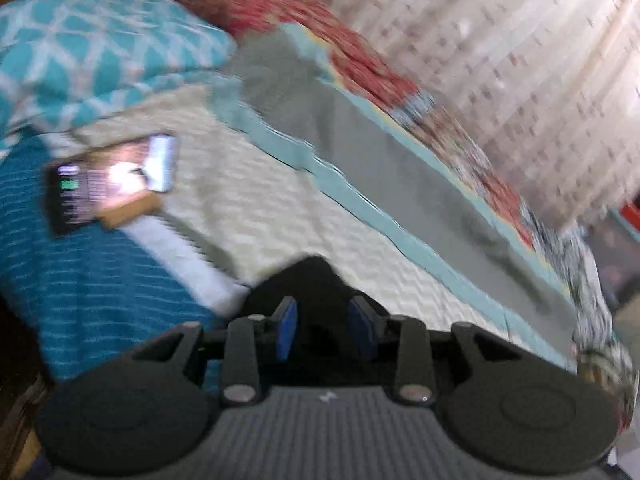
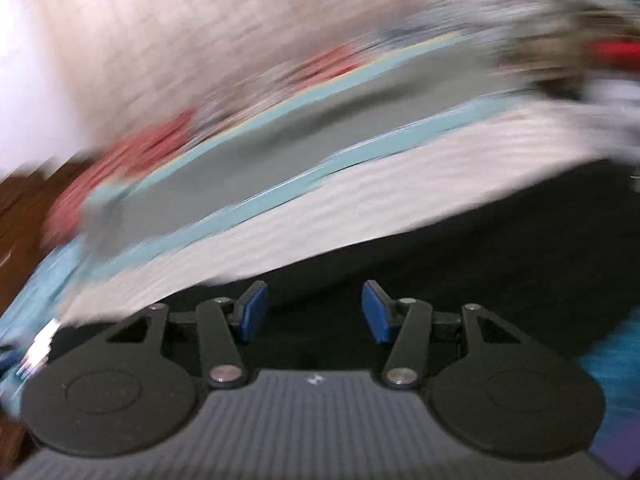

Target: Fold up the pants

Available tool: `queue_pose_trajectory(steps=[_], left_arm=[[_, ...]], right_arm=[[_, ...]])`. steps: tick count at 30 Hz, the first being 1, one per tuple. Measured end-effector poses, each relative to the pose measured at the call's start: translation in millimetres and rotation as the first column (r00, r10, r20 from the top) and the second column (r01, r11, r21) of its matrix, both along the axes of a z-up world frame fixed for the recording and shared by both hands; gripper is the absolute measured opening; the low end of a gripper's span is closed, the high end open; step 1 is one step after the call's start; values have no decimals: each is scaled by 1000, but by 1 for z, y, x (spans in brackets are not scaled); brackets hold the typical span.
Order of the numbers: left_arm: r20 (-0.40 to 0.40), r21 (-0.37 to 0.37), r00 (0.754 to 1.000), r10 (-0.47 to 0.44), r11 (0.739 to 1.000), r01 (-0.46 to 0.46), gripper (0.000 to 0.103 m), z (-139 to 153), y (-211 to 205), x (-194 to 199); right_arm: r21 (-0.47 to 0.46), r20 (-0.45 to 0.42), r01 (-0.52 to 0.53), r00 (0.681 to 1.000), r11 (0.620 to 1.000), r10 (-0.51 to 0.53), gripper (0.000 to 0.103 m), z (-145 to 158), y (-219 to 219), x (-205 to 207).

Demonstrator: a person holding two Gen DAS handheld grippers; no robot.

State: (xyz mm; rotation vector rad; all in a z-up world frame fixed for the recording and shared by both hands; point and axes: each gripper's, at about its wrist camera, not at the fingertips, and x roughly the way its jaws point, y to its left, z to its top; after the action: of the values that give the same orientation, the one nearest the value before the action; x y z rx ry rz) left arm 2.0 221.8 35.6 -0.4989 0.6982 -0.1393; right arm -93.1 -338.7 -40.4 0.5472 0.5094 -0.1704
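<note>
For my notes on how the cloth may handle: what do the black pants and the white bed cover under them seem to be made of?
Black pants: seemingly a soft, matte woven or knit cloth; it shows no shine and lies limp, though blur hides the weave.
White bed cover: probably a quilted or textured cotton-like fabric, matte; a fine raised zigzag pattern runs across it.

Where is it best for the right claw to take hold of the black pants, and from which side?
Probably the far edge of the black pants, where they meet the white bedcover. The cloth lies flat, so only that edge offers a lip. The right claw, jaws apart, could come from the near side, over the pants. Blur hides finer folds.
</note>
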Motion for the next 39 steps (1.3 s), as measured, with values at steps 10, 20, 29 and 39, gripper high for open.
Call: queue_pose_trajectory(steps=[10,20,29,39], left_arm=[[-183,108,934,-308,938,330,30,-47,-179,38],[-312,257,900,-305,885,389,29,-84,-227,30],[-312,250,902,-297,891,380,29,-84,-227,32],[-253,108,913,-321,928,356,29,-67,-198,27]], right_arm=[[29,28,482,875,875,-483,57,-47,-134,-75],[9,58,424,904,906,-424,70,-64,-152,-54],[-33,11,316,949,948,-316,34,-57,-140,-36],[-138,165,100,983,985,-77,34,30,-56,-19]])
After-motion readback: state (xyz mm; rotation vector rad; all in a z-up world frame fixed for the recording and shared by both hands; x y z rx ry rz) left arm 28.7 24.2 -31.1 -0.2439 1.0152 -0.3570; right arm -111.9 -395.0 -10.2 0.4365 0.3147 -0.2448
